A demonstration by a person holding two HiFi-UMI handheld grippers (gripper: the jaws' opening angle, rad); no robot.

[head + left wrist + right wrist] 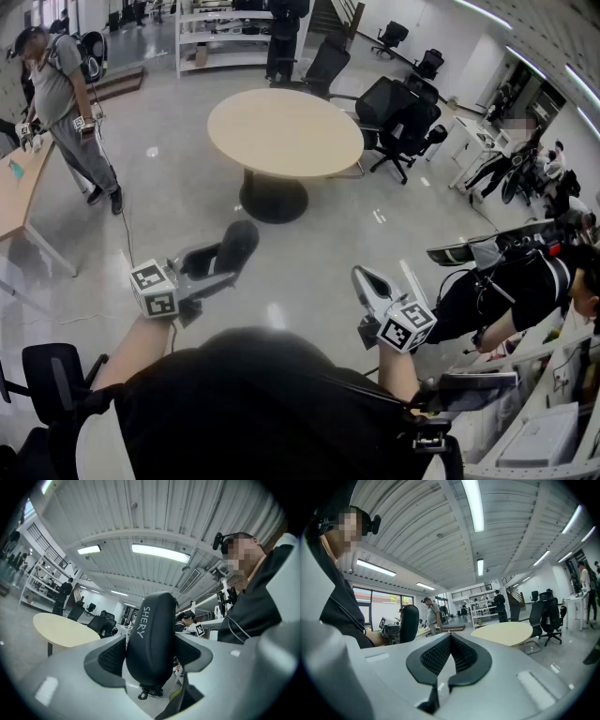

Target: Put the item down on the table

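Observation:
My left gripper (pixel 223 260) is shut on a black oblong case (pixel 237 245) with white lettering, held in the air over the floor. In the left gripper view the case (pixel 150 639) stands upright between both pads (pixel 112 656), which press its sides. The round beige table (pixel 284 131) stands ahead of me, well beyond the case; it also shows as the table (pixel 63 630) at the left and the table (pixel 504 632) at the right. My right gripper (pixel 362 278) hangs beside the left one. Its jaws (pixel 449 656) are shut with nothing between them.
Black office chairs (pixel 403 117) stand behind and right of the table. A person (pixel 66 103) with grippers stands at the far left by a wooden desk (pixel 19 192). A seated person (pixel 525 286) and white desks (pixel 548 436) are close on my right.

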